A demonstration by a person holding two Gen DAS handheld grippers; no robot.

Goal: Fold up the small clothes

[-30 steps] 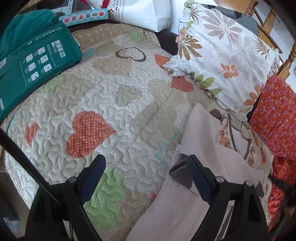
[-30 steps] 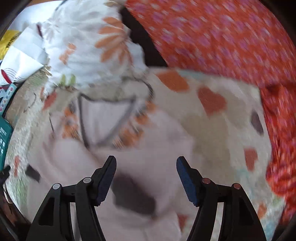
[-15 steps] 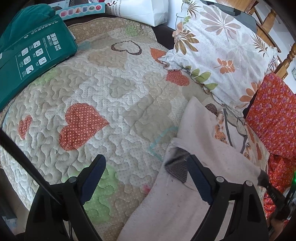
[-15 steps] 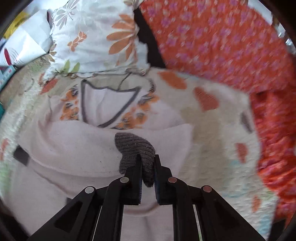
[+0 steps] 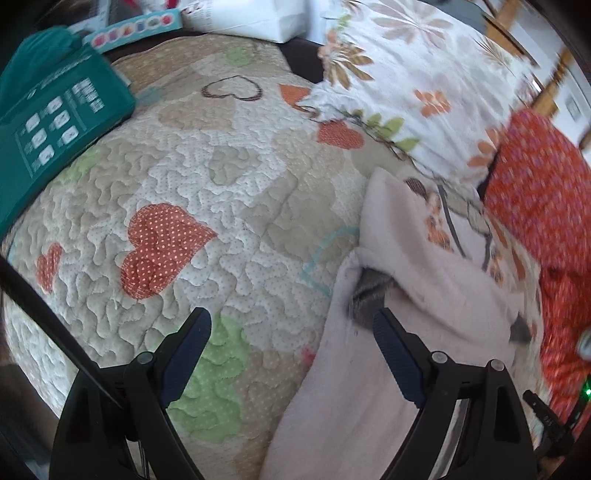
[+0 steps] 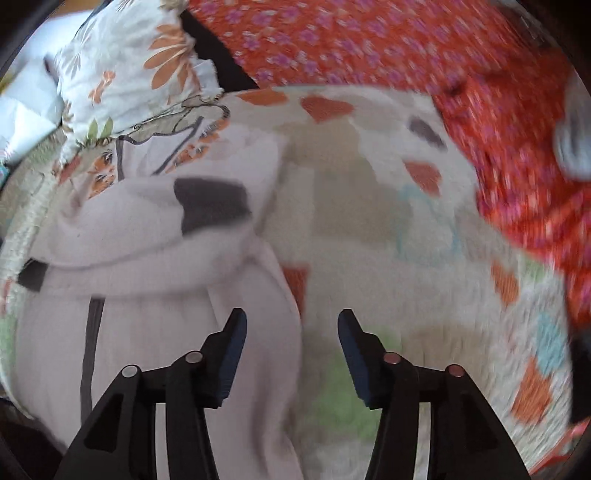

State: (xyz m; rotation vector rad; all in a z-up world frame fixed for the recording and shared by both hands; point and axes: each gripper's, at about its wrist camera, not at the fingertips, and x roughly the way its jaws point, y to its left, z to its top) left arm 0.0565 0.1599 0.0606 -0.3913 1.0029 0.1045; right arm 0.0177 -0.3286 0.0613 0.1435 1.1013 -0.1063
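Observation:
A pale pink small garment (image 5: 369, 369) with grey cuffs lies on the quilted bed cover (image 5: 221, 206), partly folded over itself. One grey cuff (image 5: 365, 295) sits just ahead of my left gripper's right finger. My left gripper (image 5: 291, 332) is open and empty, over the garment's left edge. In the right wrist view the garment (image 6: 155, 295) fills the left side, with a grey cuff (image 6: 210, 203) lying on its folded sleeve. My right gripper (image 6: 291, 336) is open and empty above the garment's right edge.
A floral pillow (image 5: 413, 81) and an orange patterned cushion (image 5: 543, 192) lie at the far right. A green package (image 5: 55, 122) lies at the left, and a white bag (image 5: 258, 18) at the back. The bed's edge drops off at the lower left.
My right gripper was shut on the grey cuff half a second ago; it has let go, opened and pulled back. The sleeve now lies folded across the garment. My left gripper stayed open.

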